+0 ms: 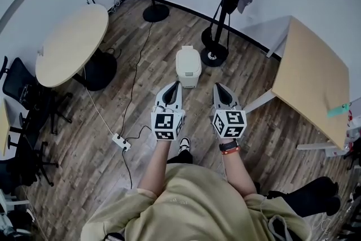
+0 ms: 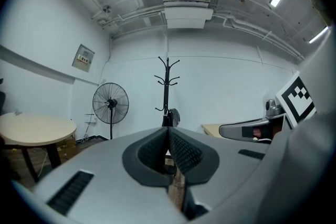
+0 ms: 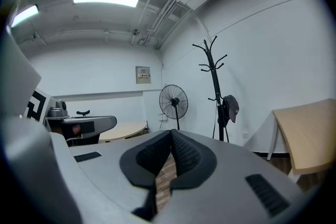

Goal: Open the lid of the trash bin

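You are standing on a brown wood-plank floor (image 1: 135, 99), holding the left gripper (image 1: 174, 86) and the right gripper (image 1: 220, 88) side by side in front of you, both pointing forward into the room. Each gripper's own view is showing its dark ribbed pads meeting at the tips, so both pairs of jaws are pressed together and gripping nothing. The small cream plastic trash bin (image 1: 188, 66) is sitting on the floor ahead of and below the left gripper, with its rounded lid appearing to be down; neither gripper is touching it. The round base of a black metal coat stand (image 1: 214, 53) is lying just beside the bin. Reaching down with jaws pressed together like this is likely to mean they slip over the lid's edge instead of catching it. The bin looks light, so a sideways push could be sliding or tipping it towards the stand.
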Demonstrator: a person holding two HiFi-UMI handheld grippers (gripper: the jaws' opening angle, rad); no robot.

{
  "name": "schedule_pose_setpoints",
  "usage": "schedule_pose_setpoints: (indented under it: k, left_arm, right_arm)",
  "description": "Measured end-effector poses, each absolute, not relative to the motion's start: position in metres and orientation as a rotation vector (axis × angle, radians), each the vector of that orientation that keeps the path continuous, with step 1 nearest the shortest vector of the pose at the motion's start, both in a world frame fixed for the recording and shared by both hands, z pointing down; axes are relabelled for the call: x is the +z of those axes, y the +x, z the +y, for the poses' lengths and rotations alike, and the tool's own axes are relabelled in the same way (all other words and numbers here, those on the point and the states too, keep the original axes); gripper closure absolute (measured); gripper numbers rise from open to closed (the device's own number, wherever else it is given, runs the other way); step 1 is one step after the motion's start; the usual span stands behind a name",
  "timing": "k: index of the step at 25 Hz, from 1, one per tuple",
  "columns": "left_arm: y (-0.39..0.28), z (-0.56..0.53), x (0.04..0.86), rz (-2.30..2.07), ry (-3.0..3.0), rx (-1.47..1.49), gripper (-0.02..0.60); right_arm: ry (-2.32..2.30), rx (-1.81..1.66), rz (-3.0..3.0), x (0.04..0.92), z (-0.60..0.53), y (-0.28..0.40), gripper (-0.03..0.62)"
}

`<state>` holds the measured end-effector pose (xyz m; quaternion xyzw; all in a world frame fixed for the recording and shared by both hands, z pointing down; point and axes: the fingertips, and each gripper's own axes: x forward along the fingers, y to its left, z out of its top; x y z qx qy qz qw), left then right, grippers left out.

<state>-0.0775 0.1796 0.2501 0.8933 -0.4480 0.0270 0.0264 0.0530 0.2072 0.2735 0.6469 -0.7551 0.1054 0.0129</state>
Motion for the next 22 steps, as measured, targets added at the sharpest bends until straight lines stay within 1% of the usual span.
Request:
schedule_pose_setpoints:
  k: [14,22]
  left_arm:
    - [-0.077,0.064,0.26,-1.341,2.789,0.073,0.558]
    - [-0.073,0.013,0.28,-1.324,2.745,0.077,0.558]
  right_arm:
    - [2.027,0.339,-2.353,0.281,0.09,0.046,0.592]
    - [1.95,0.389,-2.365,0.301,0.038,0.039,0.592]
